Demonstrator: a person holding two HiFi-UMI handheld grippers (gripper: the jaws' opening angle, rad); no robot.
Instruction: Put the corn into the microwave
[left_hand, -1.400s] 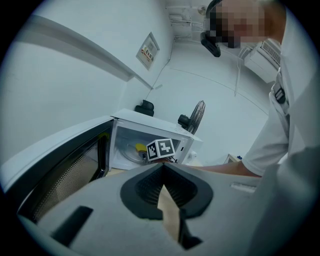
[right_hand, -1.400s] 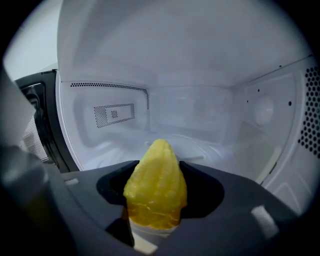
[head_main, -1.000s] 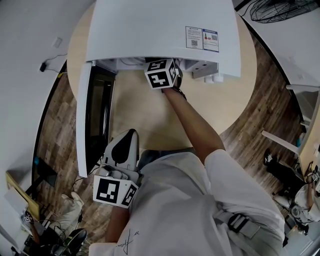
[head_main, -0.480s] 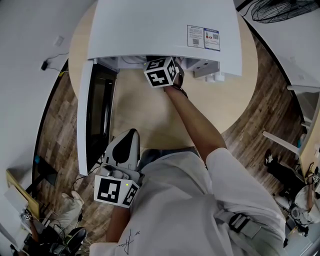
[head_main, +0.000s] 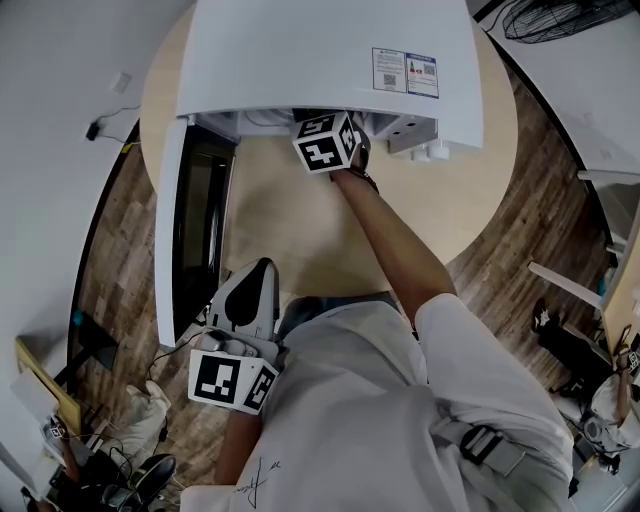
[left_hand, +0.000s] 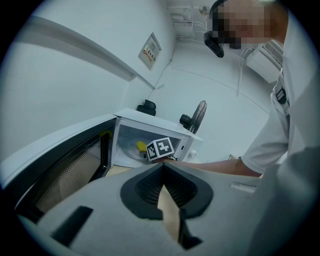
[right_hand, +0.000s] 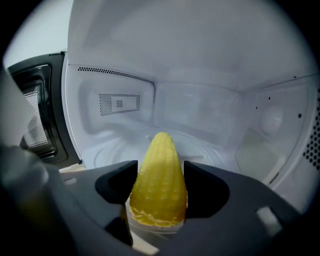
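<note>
Two hand-held grippers work at a round wooden table, where a white microwave stands with its door swung wide to the left. The right gripper reaches into the cavity, its jaws opening, with the corn between them. The corn's sides are against both pads and its tip points deeper in, over the turntable. The left gripper hangs back near the table's front edge, jaws closed on nothing.
</note>
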